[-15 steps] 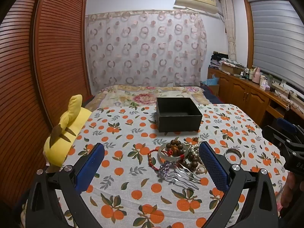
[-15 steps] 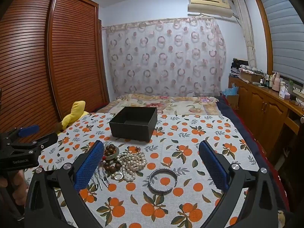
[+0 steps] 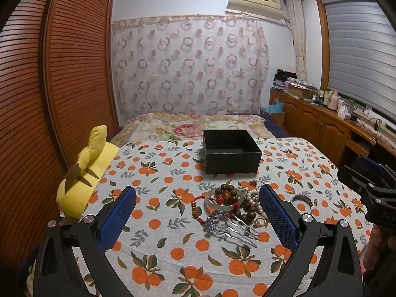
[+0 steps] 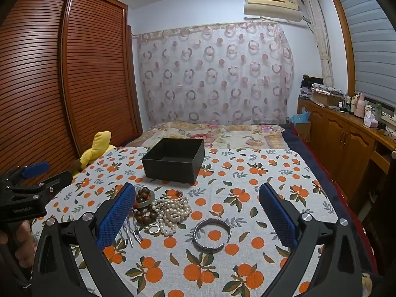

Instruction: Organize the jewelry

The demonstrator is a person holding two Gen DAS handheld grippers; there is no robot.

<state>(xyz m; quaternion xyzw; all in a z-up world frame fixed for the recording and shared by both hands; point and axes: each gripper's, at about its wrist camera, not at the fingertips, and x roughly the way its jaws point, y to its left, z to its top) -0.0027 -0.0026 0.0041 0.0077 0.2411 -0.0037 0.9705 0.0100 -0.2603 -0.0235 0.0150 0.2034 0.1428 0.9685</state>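
One black box (image 3: 231, 152) is sitting open-topped on the orange-print cloth (image 3: 160, 242) toward the far edge of the bed, and what shows of its inside is looking bare. Nearer the front edge, the jewelry is lying in a heap on the cloth: a pale bangle (image 3: 224, 199) with brown wooden beads (image 3: 226, 190) on it, a red cord bracelet (image 3: 196, 209), a silver hair comb (image 3: 229, 230), and a pearl strand (image 4: 172, 210) touching the beads. A silver cuff bracelet (image 4: 212, 234) is lying apart, just right of the pearls. The left gripper (image 3: 198, 212) is hovering over the heap with its jaws spread wide, gripping nothing. The right gripper (image 4: 198, 211) is likewise standing wide apart above the pearls and cuff. Against half a second before, nothing on the cloth is shifting.
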